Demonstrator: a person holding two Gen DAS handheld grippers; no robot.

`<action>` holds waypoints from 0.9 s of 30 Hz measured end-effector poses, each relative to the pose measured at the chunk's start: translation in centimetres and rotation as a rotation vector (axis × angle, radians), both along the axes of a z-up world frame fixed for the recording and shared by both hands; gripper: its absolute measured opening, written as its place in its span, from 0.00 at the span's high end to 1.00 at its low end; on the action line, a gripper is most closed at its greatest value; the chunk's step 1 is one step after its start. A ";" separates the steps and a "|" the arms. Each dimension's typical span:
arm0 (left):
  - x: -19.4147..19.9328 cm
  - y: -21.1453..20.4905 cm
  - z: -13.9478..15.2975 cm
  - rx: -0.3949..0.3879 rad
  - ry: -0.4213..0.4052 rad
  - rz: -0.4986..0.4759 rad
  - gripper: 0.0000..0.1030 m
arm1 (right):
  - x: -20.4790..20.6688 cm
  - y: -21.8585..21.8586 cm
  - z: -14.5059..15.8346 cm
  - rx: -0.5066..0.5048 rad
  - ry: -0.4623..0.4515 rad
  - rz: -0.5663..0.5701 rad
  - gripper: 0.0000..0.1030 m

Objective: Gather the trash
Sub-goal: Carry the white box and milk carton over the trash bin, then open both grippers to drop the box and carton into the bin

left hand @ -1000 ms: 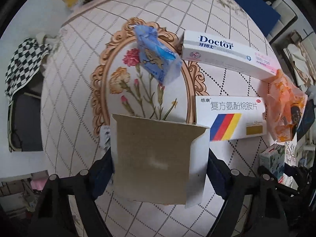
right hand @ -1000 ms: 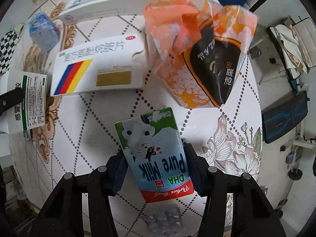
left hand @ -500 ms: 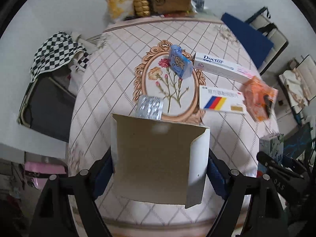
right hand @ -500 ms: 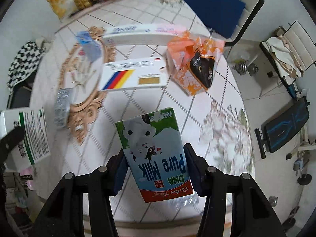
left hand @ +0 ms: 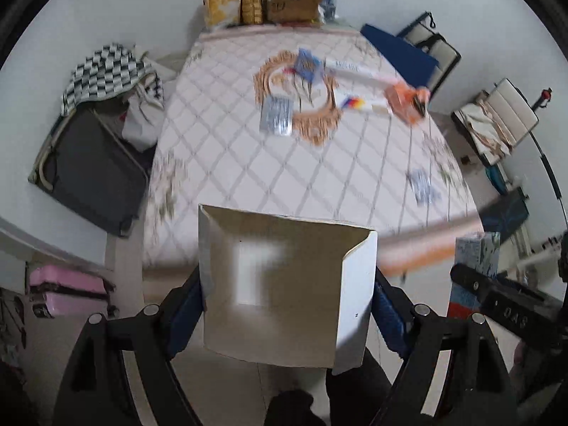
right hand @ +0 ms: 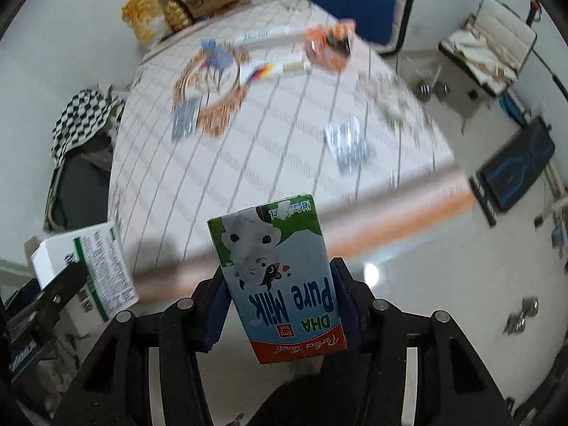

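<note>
My left gripper (left hand: 287, 294) is shut on an open white cardboard box (left hand: 284, 284), held off the near edge of the table (left hand: 284, 177). The box also shows in the right wrist view (right hand: 88, 262). My right gripper (right hand: 280, 298) is shut on a green and blue milk carton (right hand: 277, 280), also held clear of the table; the carton shows in the left wrist view (left hand: 475, 262). On the table lie a blue packet (left hand: 309, 65), a long toothpaste box (left hand: 355, 69), a striped medicine box (left hand: 358, 103), an orange wrapper (left hand: 406, 101) and two blister packs (left hand: 277, 115) (right hand: 348, 142).
A dark suitcase (left hand: 88, 170) with a checked cloth (left hand: 103, 74) stands left of the table. Pink cases (left hand: 67, 291) lie on the floor. Bags and a cardboard box (left hand: 294, 3) sit at the table's far end. Chairs (right hand: 490, 46) stand at the right.
Both grippers have pulled back and up from the table with their items still held. The table now looks farther away and its near edge has come into view.
</note>
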State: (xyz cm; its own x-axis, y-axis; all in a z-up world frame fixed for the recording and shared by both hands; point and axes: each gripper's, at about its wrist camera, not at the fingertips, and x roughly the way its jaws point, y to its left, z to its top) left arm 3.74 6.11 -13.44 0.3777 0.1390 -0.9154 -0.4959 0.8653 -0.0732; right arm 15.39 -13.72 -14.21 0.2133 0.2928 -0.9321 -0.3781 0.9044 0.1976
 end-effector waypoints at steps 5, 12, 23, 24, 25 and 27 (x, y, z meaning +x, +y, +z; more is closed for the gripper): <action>-3.6 -2.6 -4.5 -0.065 0.079 -0.017 0.19 | -6.3 -3.5 -4.1 -0.041 0.107 0.009 0.46; -6.4 -4.5 -15.4 -0.184 0.212 0.022 0.19 | -9.8 -6.6 -14.7 -0.086 0.282 -0.017 0.46; -4.4 -1.7 -39.1 -0.434 0.340 0.123 0.19 | -7.9 -6.5 -37.7 -0.032 0.501 -0.114 0.46; -4.1 -1.5 -41.2 -0.464 0.337 0.126 0.18 | -7.6 -6.2 -39.9 -0.031 0.516 -0.115 0.46; -4.2 -1.2 -42.8 -0.485 0.327 0.131 0.17 | -7.3 -5.9 -41.6 -0.031 0.526 -0.118 0.46; -4.3 -0.9 -45.3 -0.508 0.328 0.146 0.15 | -6.7 -5.4 -45.4 -0.016 0.549 -0.112 0.46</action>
